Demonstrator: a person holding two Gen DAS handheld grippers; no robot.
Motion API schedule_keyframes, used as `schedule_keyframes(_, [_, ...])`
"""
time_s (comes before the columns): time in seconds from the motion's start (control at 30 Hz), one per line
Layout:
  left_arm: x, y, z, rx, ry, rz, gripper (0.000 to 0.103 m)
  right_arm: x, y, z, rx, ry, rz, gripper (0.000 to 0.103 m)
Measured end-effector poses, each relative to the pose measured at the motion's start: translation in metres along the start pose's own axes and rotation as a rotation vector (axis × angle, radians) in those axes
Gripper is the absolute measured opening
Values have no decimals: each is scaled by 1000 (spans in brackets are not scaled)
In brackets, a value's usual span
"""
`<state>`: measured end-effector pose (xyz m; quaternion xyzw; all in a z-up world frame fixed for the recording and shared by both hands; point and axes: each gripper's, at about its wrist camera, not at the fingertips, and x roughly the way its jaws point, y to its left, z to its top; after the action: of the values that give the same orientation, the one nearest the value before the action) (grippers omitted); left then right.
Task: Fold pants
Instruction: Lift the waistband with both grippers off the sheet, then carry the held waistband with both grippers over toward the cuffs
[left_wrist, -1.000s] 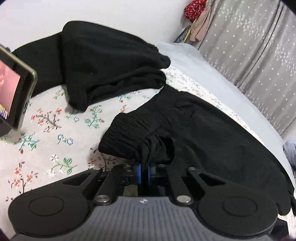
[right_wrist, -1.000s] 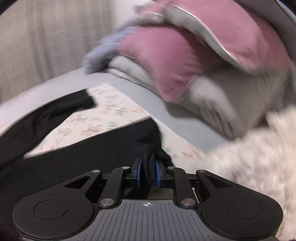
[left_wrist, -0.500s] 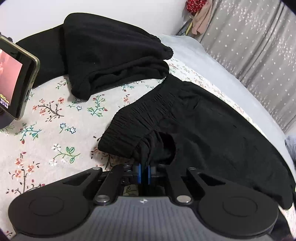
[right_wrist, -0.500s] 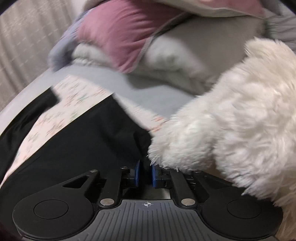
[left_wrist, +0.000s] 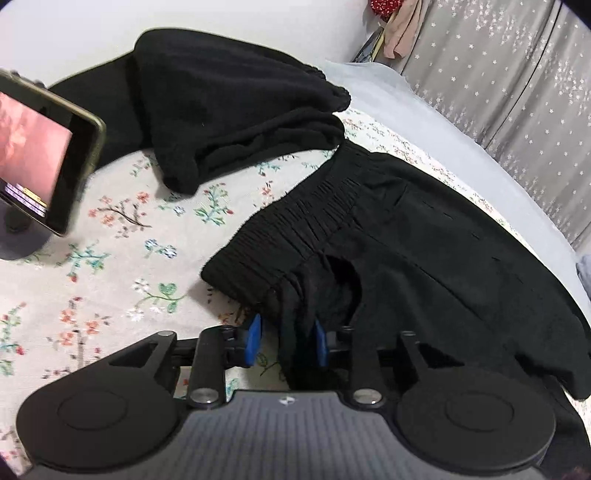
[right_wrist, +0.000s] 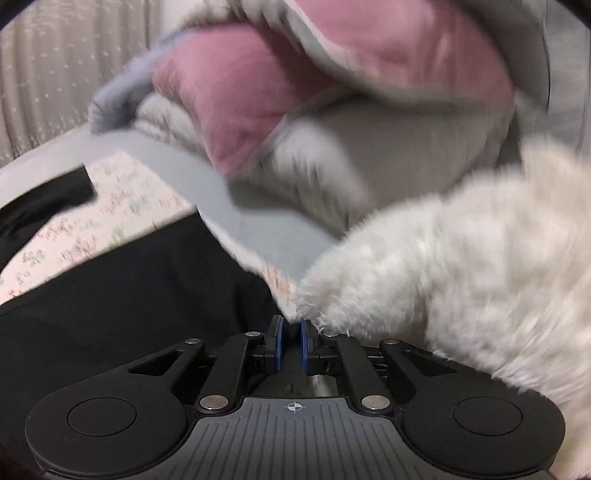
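Pants (left_wrist: 424, 236) waistband between parted left gripper (left_wrist: 286, 341) fingers

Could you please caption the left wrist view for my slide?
Left hand-held gripper open around black pants waistband on floral sheet.

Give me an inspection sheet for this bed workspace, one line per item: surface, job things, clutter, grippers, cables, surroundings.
Surface: floral sheet over a grey bedcover.
Job's things: black pants lying flat, waistband gathered toward the left gripper.
Clutter: second black garment heaped behind; lit phone propped on the left; white fluffy item; pink and grey bedding.
Grippers: left gripper open, waistband fabric between the jaws; right gripper nearly shut, grip unclear.
Cables: nothing seen.
Surroundings: grey star-patterned curtain.
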<state>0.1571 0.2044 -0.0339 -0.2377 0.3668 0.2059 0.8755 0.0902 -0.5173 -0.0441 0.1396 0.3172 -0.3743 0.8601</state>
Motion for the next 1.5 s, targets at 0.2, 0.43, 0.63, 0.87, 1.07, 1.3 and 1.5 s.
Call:
schedule_keyframes(0.2, [-32, -6, 9, 35, -144, 112, 64, -25, 16, 14, -62, -127, -116, 23])
schedule_keyframes(0.43, [-15, -34, 44, 52, -173, 8, 79, -20, 27, 37, 0, -139, -16, 58])
schedule_keyframes(0.63, [36, -77, 92, 164, -180, -3, 93, 16, 68, 70, 47, -45, 251, 59])
schedule_keyframes(0.87, [133, -112, 133, 201, -91, 43, 95, 101, 146, 103, -21, 62, 407, 60])
schedule_keyframes(1.07, [185, -127, 131, 263, -84, 79, 100, 164, 225, 135, -251, -25, 450, 60])
schedule_keyframes(1.3, [189, -156, 116, 394, -211, 114, 52, 215, 265, 156, -263, 19, 536, 1])
schedule_keyframes(1.5, [166, -153, 125, 365, -278, 66, 48, 133, 225, 208, -213, -139, 596, 1])
